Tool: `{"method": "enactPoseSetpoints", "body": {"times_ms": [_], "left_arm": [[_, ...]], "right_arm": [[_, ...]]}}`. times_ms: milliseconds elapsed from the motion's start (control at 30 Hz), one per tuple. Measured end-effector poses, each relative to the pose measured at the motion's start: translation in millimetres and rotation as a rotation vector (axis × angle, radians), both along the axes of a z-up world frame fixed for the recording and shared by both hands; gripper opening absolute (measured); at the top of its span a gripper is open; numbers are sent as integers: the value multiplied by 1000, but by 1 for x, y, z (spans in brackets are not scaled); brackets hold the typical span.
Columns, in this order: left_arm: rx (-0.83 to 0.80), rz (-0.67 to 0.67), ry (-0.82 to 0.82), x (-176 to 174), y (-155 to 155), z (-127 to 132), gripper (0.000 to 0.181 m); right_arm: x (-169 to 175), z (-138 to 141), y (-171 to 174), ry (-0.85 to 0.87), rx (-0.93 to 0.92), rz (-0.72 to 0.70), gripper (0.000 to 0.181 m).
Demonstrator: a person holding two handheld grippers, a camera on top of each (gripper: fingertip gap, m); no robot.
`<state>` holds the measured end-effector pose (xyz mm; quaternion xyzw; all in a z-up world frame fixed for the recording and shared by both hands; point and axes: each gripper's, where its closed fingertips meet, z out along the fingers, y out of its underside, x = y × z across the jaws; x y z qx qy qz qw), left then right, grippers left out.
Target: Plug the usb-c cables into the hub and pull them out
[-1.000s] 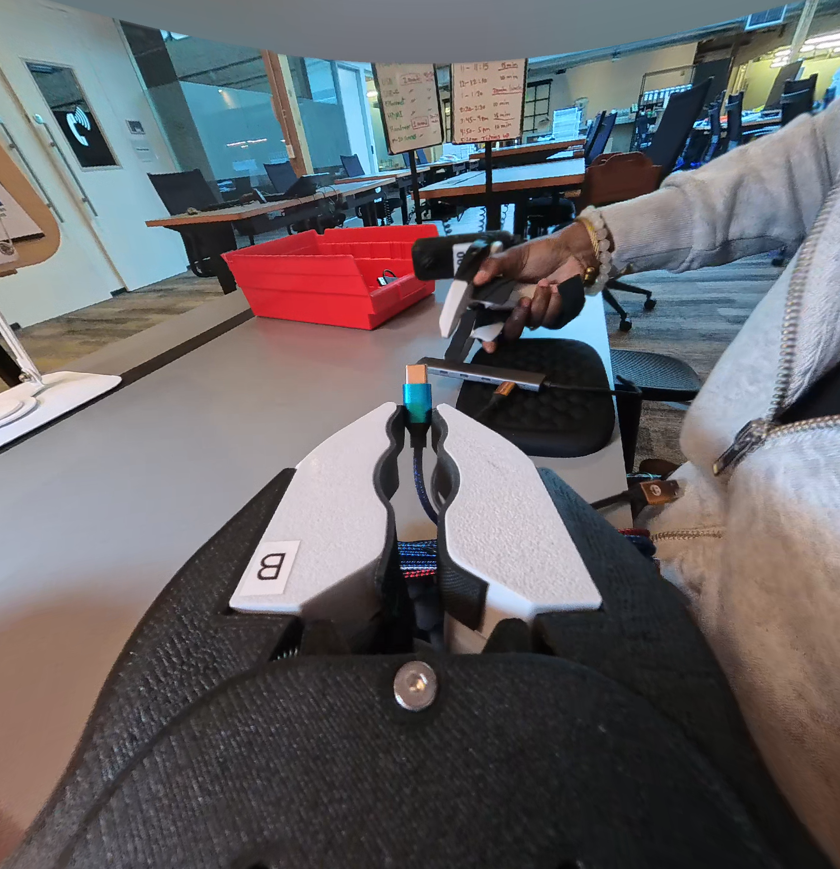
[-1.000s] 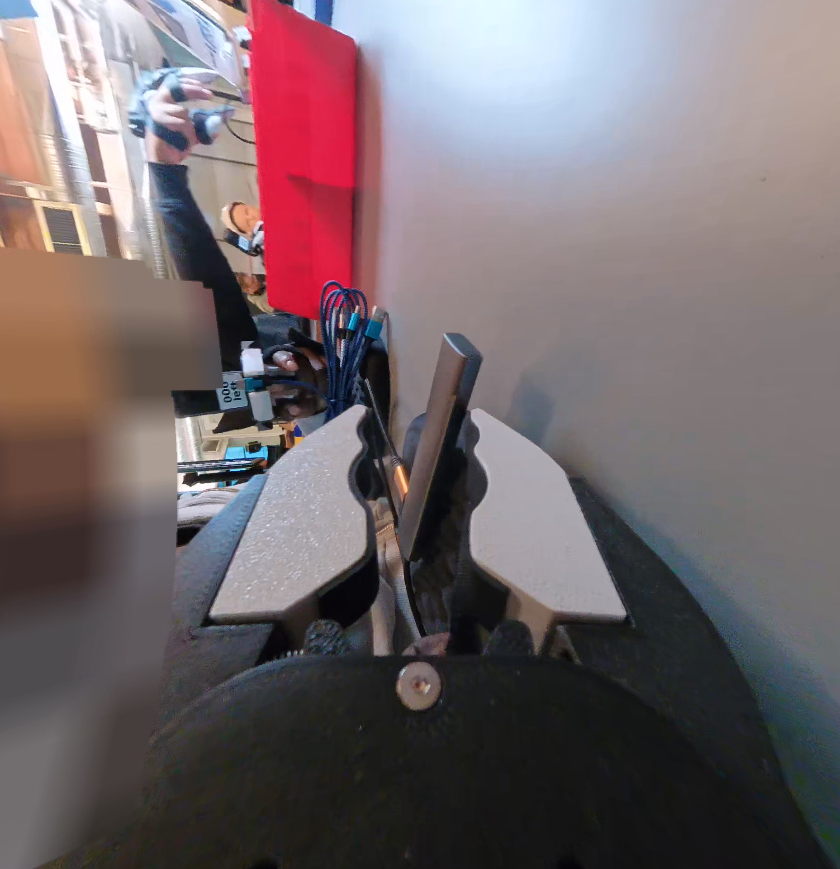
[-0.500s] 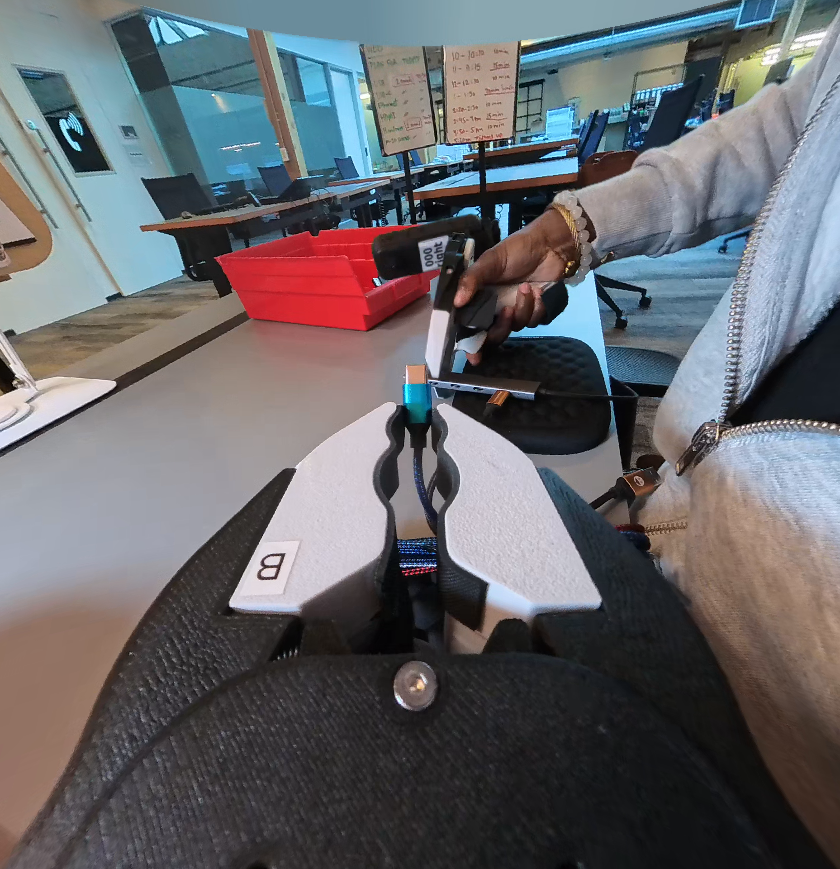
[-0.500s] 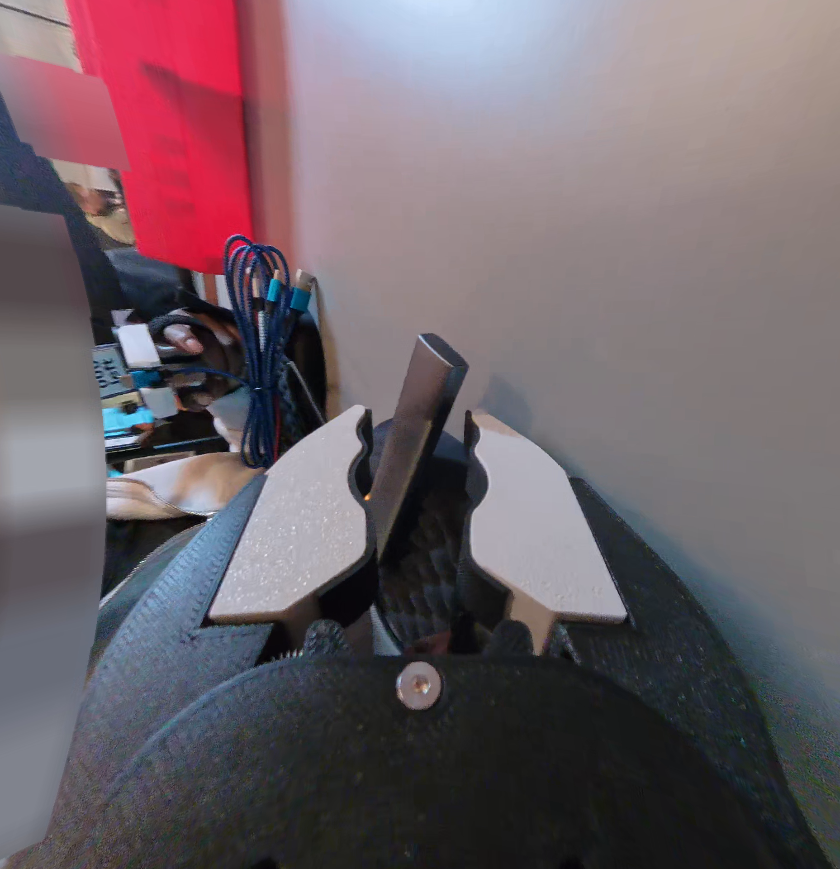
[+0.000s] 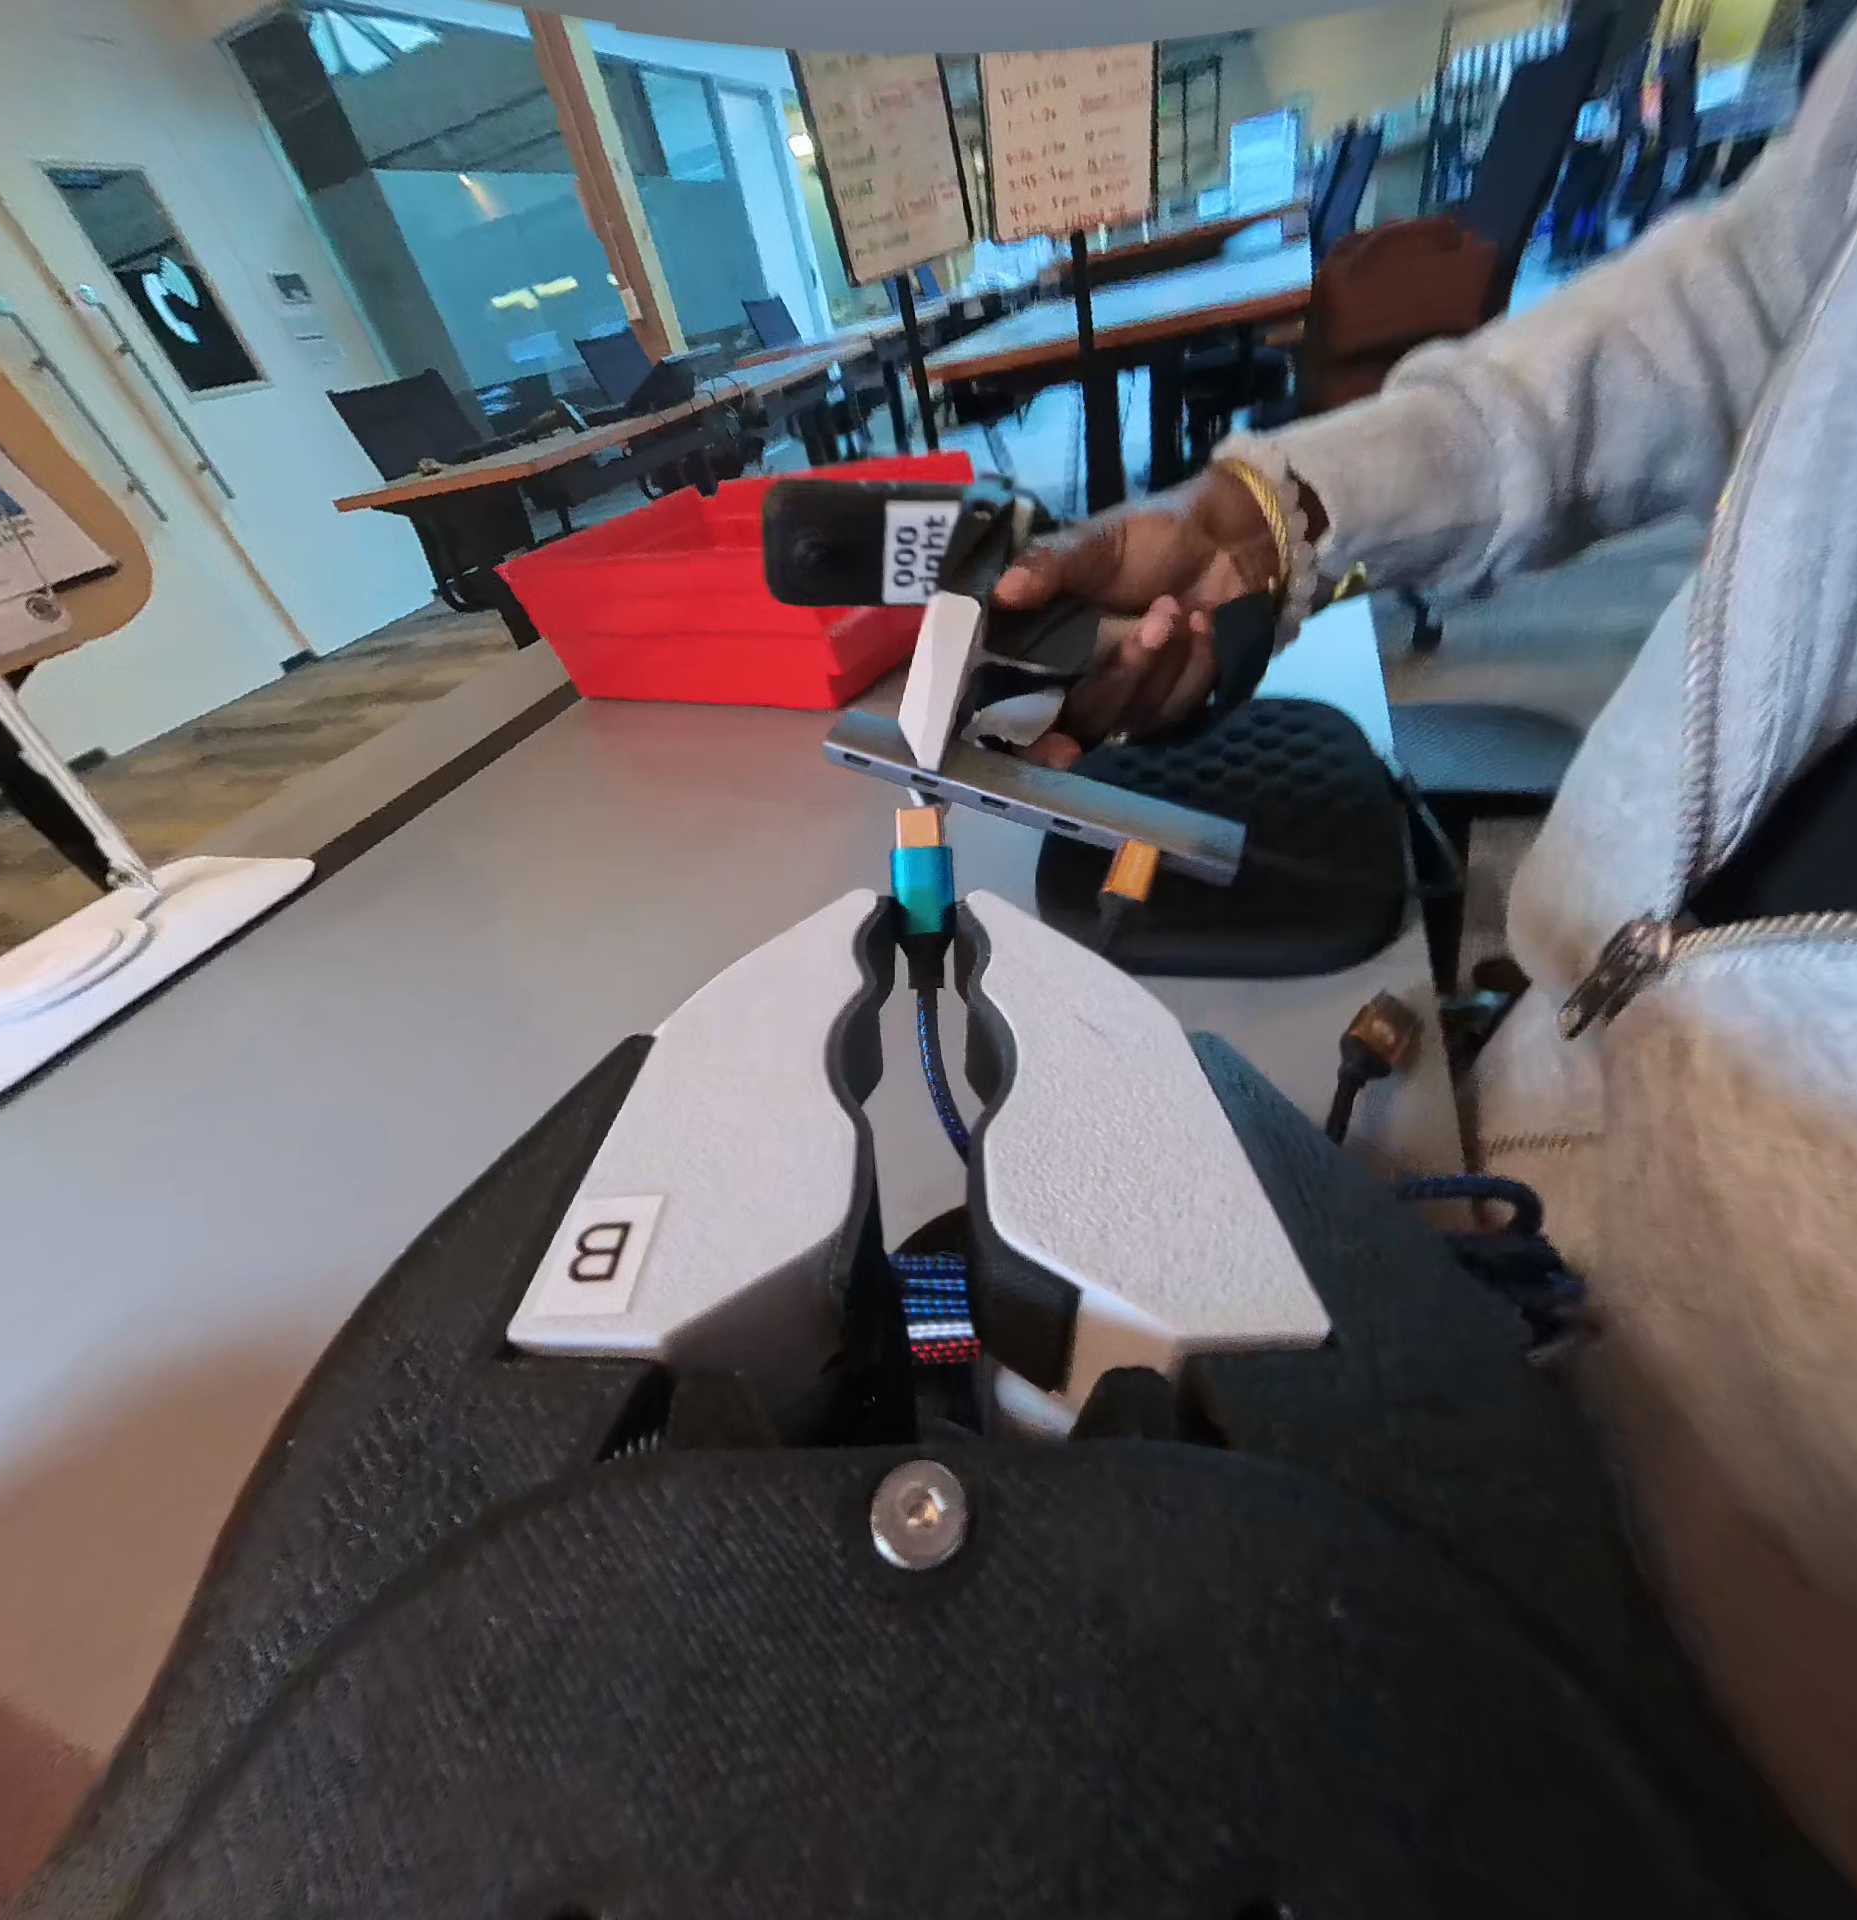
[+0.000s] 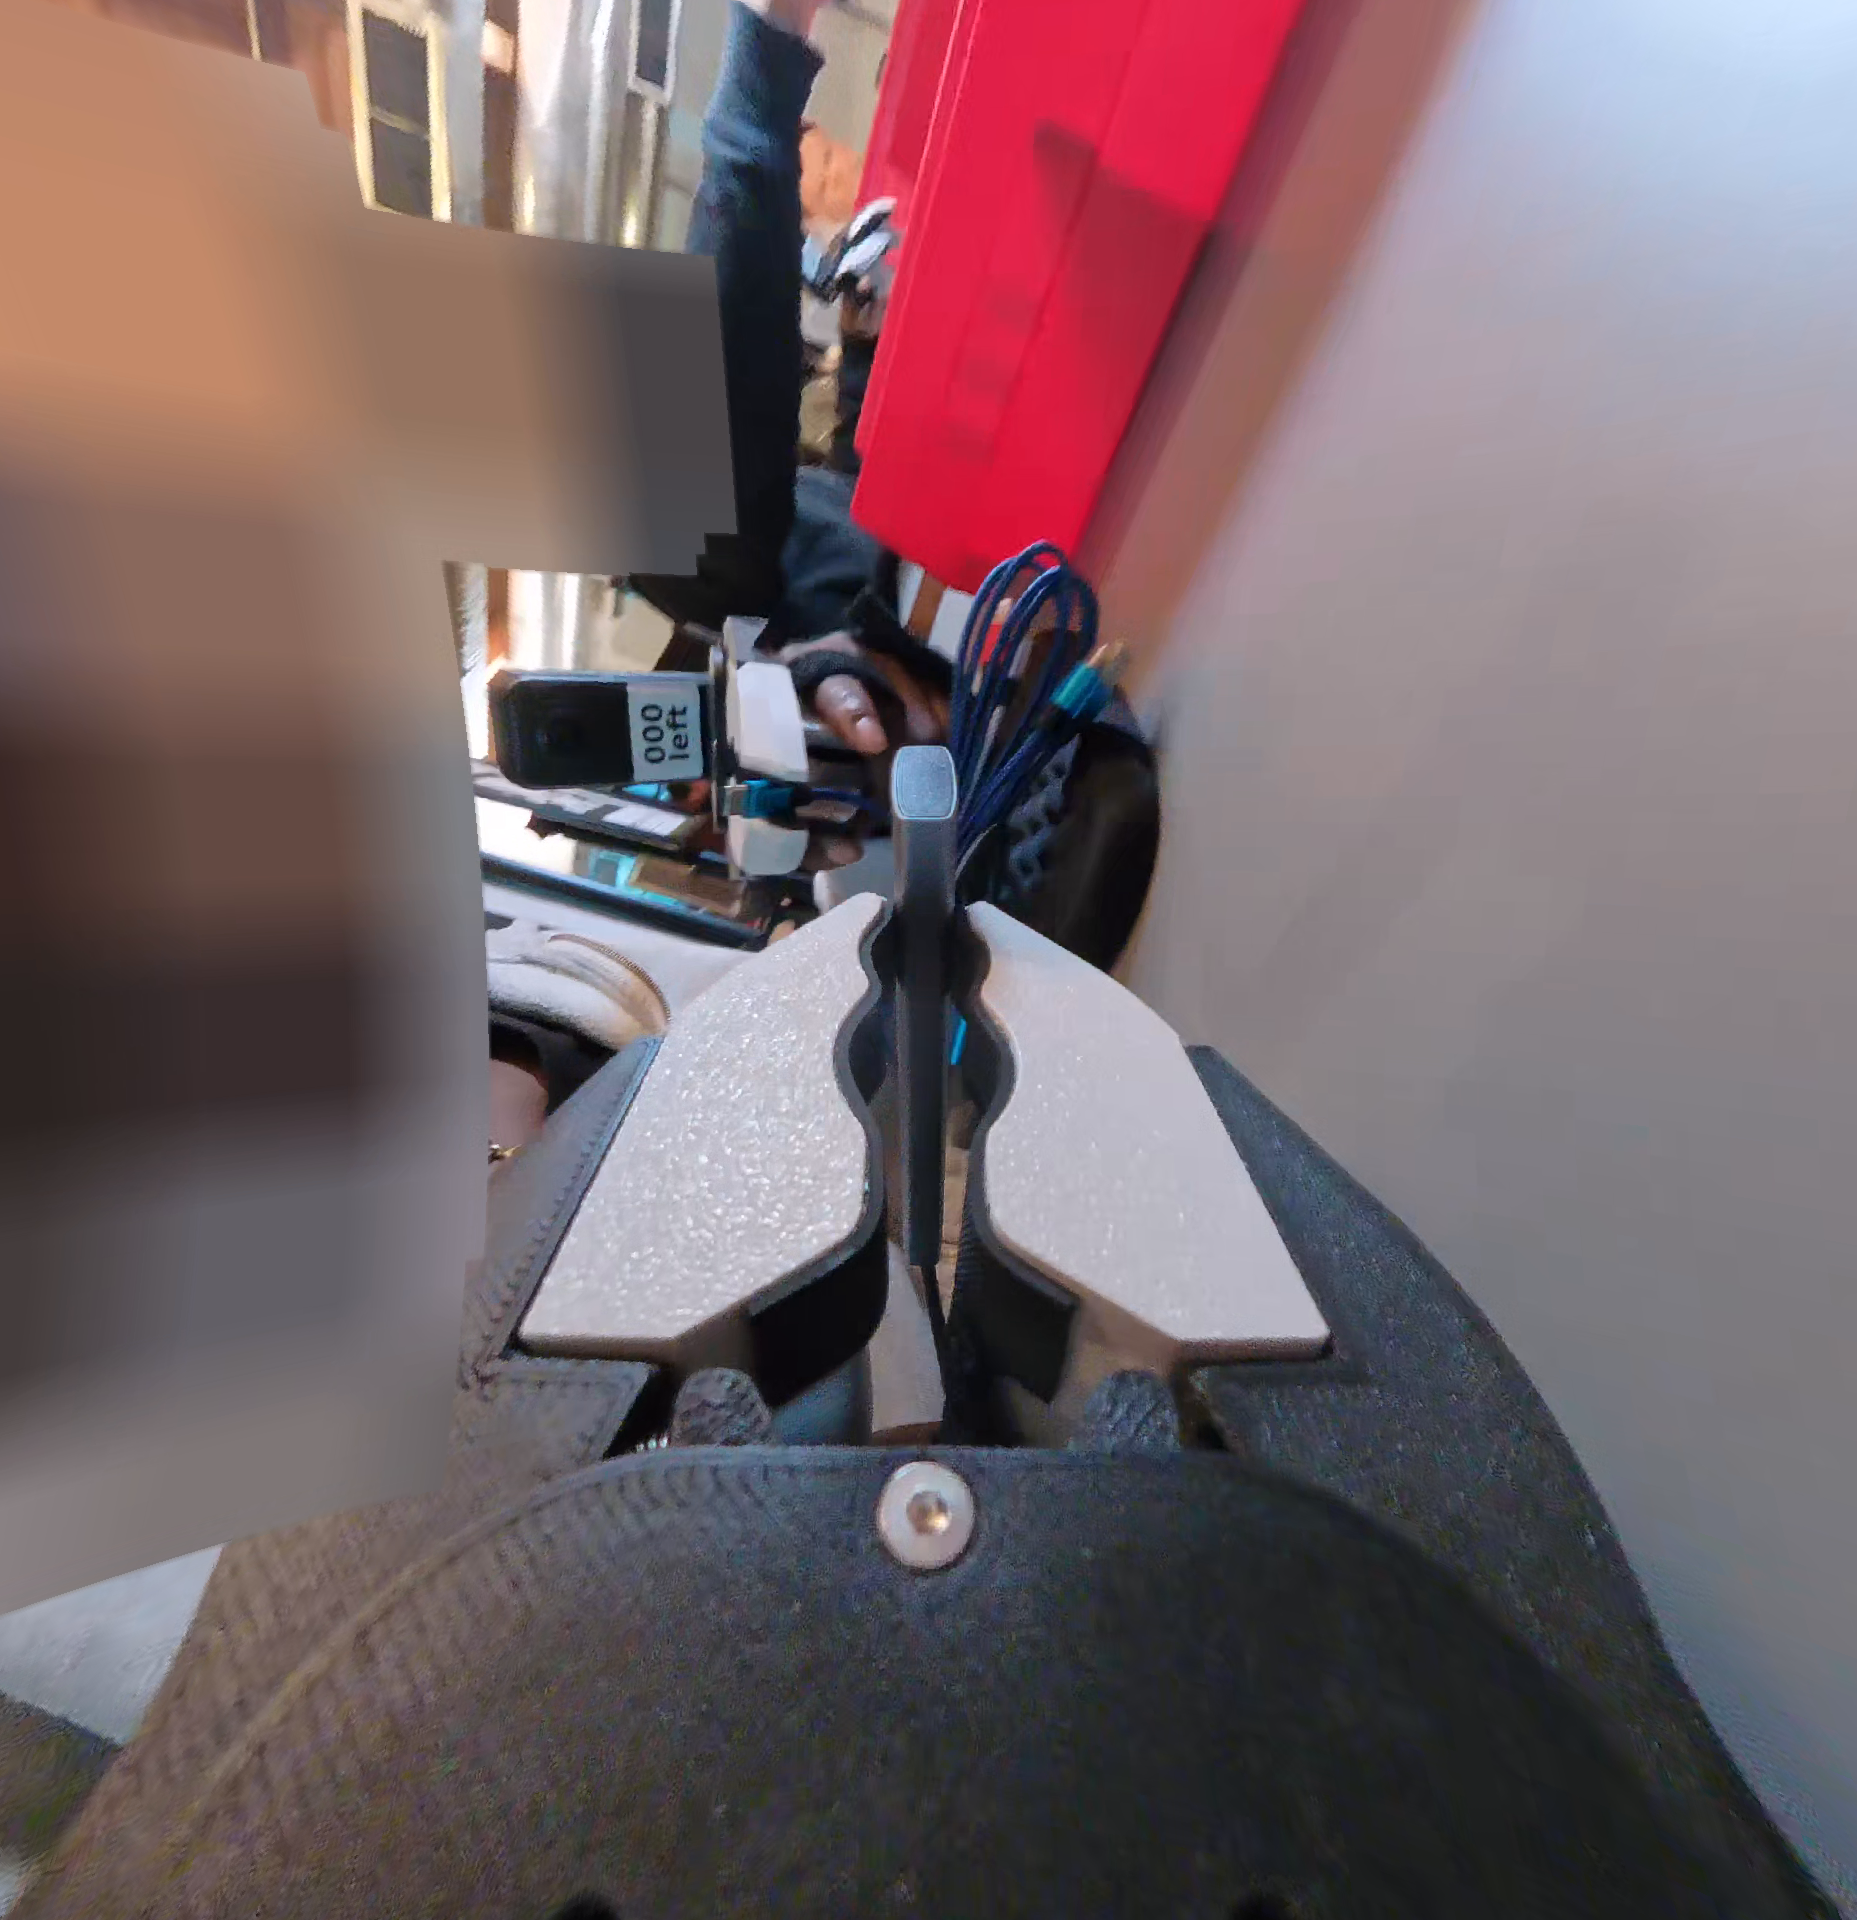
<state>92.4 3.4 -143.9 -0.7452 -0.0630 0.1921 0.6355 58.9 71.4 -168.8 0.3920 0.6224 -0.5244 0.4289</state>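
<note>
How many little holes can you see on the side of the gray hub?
4, in a row along the hub's near edge: left end, under the right gripper's finger, middle, and toward the right. Other sides are hidden.

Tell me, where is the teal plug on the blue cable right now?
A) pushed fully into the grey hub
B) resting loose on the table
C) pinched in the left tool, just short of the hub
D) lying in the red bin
C: the left tool is shut on the teal plug, whose metal tip sits just short of the grey hub that the right tool holds.

Teal-collared plug [image 5: 921,878] on blue braided cable [image 5: 939,1060], grey hub [image 5: 1049,795], red bin [image 5: 685,623], black honeycomb-patterned pad [image 5: 1288,831].
</note>
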Motion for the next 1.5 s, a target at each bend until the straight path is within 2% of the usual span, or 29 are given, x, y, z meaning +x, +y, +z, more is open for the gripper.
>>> {"method": "enactPoseSetpoints", "body": {"times_ms": [133, 233, 433, 533, 700, 933, 1500], "left_arm": [[-188, -72, 13, -5, 3, -16, 11], [-288, -135, -25, -5, 7, -27, 11], [-422, -130, -182, -7, 14, -56, 11], [-476, -89, -180, -12, 14, -65, 11], [-471, -95, -179, -13, 17, -70, 11], [-492, -91, -168, -12, 15, -73, 11], [-473, -125, -206, -11, 17, -76, 10]], "right_arm": [[16, -3, -24, -33, -8, 139, 10], [24, -5, -39, -52, -6, 183, 10], [24, -18, -45, -155, 9, 128, 9], [21, -24, -45, -205, 45, 84, 9], [21, -36, -50, -319, 105, 45, 9], [21, -37, -53, -344, 121, 22, 10], [22, -40, -61, -235, 146, 16, 9]]}}
